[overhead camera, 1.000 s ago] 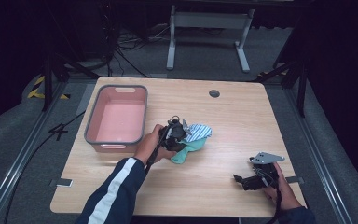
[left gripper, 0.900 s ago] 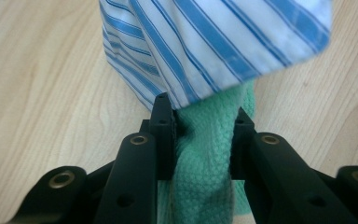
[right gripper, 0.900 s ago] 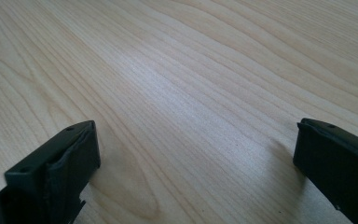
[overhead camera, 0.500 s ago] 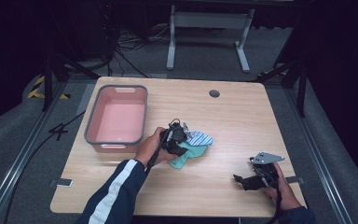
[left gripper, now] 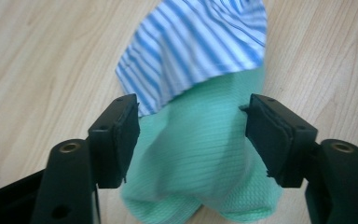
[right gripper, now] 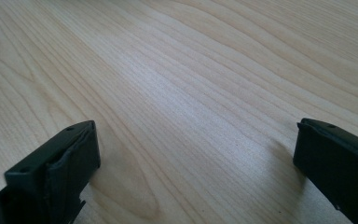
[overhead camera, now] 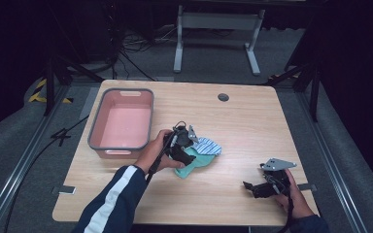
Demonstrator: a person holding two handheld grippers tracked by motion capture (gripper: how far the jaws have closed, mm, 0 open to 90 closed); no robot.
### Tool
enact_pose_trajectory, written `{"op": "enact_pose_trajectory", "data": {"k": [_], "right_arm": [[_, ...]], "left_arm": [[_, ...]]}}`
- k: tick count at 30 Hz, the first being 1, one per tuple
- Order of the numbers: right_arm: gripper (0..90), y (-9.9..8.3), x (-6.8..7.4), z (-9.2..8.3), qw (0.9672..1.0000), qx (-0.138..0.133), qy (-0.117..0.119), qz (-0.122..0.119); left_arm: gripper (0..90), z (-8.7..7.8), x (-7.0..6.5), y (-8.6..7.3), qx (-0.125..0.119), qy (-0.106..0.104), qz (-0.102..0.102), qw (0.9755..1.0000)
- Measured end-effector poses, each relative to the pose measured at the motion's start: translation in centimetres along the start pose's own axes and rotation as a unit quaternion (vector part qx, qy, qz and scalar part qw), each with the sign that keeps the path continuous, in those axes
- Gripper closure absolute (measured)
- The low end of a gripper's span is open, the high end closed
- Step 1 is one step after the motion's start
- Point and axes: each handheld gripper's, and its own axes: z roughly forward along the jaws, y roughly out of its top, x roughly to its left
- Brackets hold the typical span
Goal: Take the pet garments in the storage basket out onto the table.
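Two cloths (left gripper: 200, 116) lie overlapped mid-table, released as the left gripper (left gripper: 191, 135) has just been opening, while the right gripper (right gripper: 196, 154) idles wide at the near right.

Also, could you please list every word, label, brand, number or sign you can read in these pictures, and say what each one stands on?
None: no readable text anywhere.
The green cloth and the striped cloth carry only weave and stripes.
The pink tub and the wooden table show no label.
The yellow-and-black hazard stripes on the floor are a pattern, not lettering.
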Motion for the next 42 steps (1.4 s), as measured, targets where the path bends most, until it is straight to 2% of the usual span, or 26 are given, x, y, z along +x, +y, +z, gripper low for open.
{"op": "enact_pose_trajectory", "data": {"k": [1, 5, 10, 23, 28, 32, 36, 42], "right_arm": [[0.6, 0.0, 0.0, 0.0, 1.0000, 0.000, 0.000, 0.000], [0.6, 0.0, 0.0, 0.0, 1.0000, 0.000, 0.000, 0.000], [0.6, 0.0, 0.0, 0.0, 1.0000, 0.000, 0.000, 0.000], [0.6, 0.0, 0.0, 0.0, 1.0000, 0.000, 0.000, 0.000], [0.6, 0.0, 0.0, 0.0, 1.0000, 0.000, 0.000, -0.001], [0.6, 0.0, 0.0, 0.0, 1.0000, 0.000, 0.000, -0.001], [0.6, 0.0, 0.0, 0.0, 1.0000, 0.000, 0.000, 0.000], [0.6, 0.0, 0.0, 0.0, 1.0000, 0.000, 0.000, 0.000]], "left_arm": [[33.0, -0.3, 0.0, 0.0, -0.010, 0.003, -0.001, 0.9999], [30.3, -1.1, -0.2, -0.1, -0.017, 0.013, 0.003, 0.9998], [27.7, -1.9, -0.6, -0.6, -0.020, 0.011, 0.011, 0.9997], [24.2, -4.2, -1.4, -2.4, -0.025, 0.027, 0.028, 0.9989], [22.3, -4.7, -1.7, -3.4, -0.032, 0.018, 0.030, 0.9989], [21.6, -5.3, -1.9, -4.2, -0.035, 0.023, 0.038, 0.9984], [21.5, -5.8, -2.0, -5.1, -0.036, 0.026, 0.038, 0.9983], [22.4, -6.3, -2.3, -6.8, -0.021, 0.036, 0.043, 0.9982]]}}
